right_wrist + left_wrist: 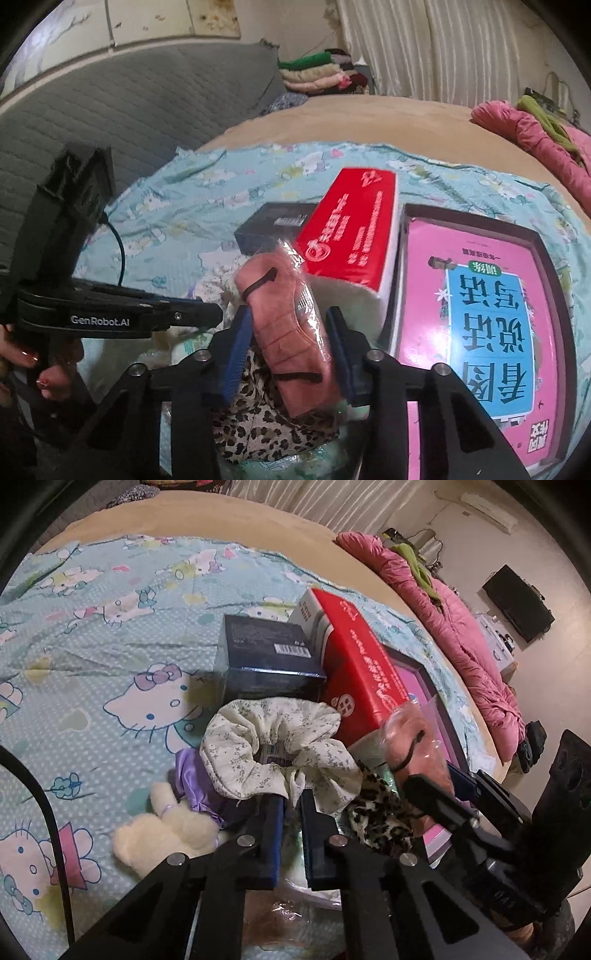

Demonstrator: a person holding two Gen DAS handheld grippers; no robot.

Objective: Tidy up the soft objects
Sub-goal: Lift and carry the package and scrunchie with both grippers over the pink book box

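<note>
My left gripper (293, 805) is shut on the near edge of a white floral scrunchie (273, 746), which lies on a pile of soft things. A purple satin scrunchie (192, 779) and a cream plush toy (166, 830) sit left of its fingers. A leopard-print scrunchie (380, 819) is to the right. My right gripper (289, 317) is shut on a pink soft bundle in clear wrap (291, 325) with black bands round it, held above the leopard-print scrunchie (258, 424). In the left wrist view that bundle (417, 738) hangs just right of the floral scrunchie.
A dark blue box (266, 653), a red tissue pack (351, 236) and a pink book in a dark tray (480, 295) stand close behind the pile. All rest on a cartoon-cat sheet (92, 646) over a bed. A pink duvet (472, 646) lies along the far edge.
</note>
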